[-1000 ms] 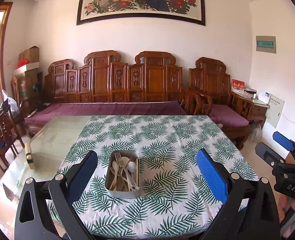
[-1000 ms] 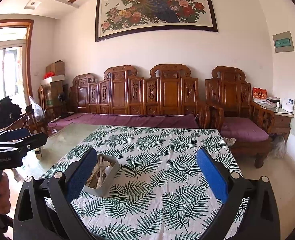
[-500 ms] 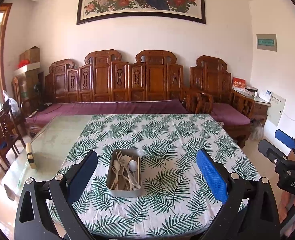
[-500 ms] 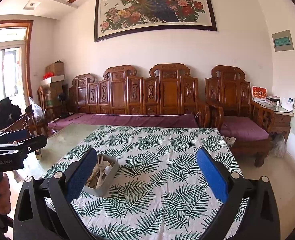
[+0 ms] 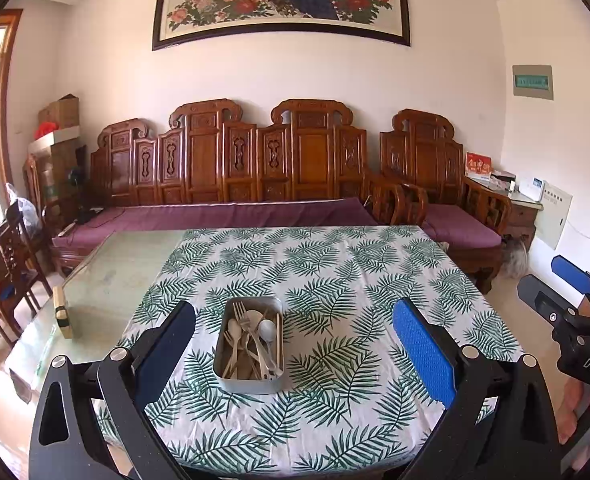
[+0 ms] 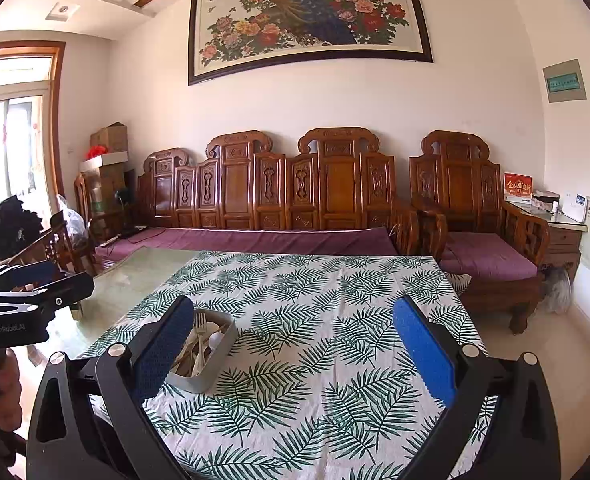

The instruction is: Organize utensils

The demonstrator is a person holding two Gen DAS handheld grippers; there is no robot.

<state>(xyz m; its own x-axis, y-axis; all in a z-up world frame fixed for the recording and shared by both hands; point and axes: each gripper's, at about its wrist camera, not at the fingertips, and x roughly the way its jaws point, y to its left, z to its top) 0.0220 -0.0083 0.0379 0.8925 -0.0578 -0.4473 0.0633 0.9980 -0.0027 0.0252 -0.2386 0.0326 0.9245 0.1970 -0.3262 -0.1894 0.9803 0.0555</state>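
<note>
Both grippers hang over the near edge of a desk (image 5: 107,276) covered with a leaf-print cloth (image 5: 335,264). The left gripper (image 5: 295,340) is spread wide and empty, with a metal tin (image 5: 249,384) of forks and spoons (image 5: 251,340) on the cloth between its fingers. The right gripper (image 6: 293,344) is likewise spread and empty, the tin just beside its left finger.

The left gripper (image 5: 295,344) is hovering with its jaws spread wide over the near edge of the table (image 5: 107,276). A metal tray (image 5: 251,385) is sitting on the leaf-print tablecloth (image 5: 335,272) near that edge, holding forks, spoons and chopsticks (image 5: 251,340). The right gripper (image 5: 555,292) is showing beyond the table's right edge.
</note>
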